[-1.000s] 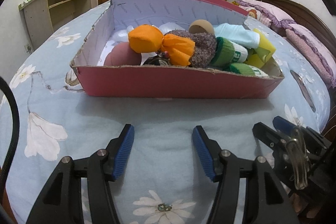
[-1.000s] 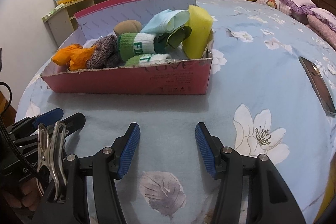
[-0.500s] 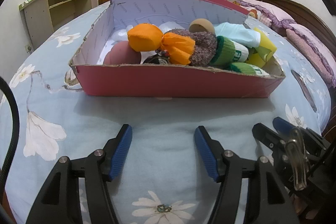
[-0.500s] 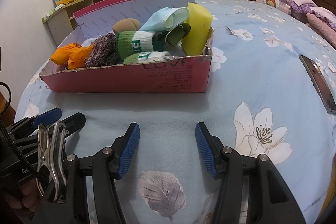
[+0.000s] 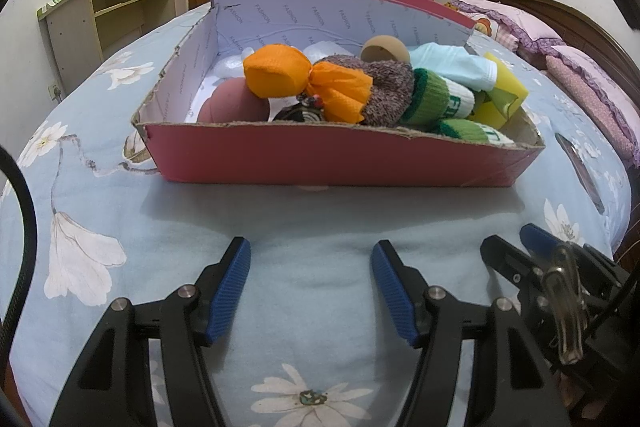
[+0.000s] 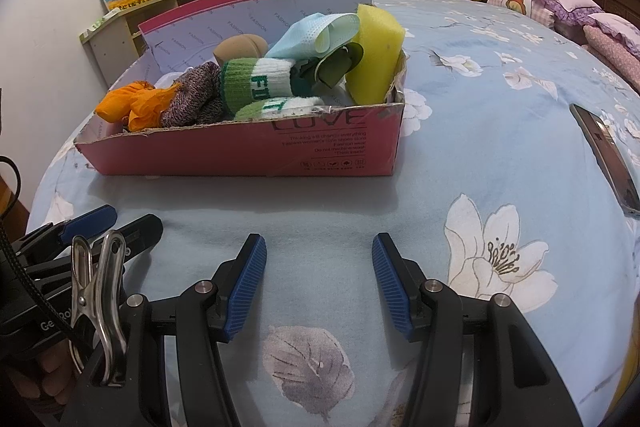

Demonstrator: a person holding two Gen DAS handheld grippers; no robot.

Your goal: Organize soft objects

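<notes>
Holding both tongs apart, empty, low over bedspread [image 6: 460, 131]: left gripper [image 5: 310, 283], right gripper [image 6: 319, 277]. Soft items sit packed in pink box [image 5: 320, 155], so I judge sorting finished.

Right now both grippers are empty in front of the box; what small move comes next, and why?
Probably ease the right gripper forward toward the yellow sponge. It stands tallest at the pink box's right end, nearest that side. Both it and the left gripper are open, short of the box.
</notes>
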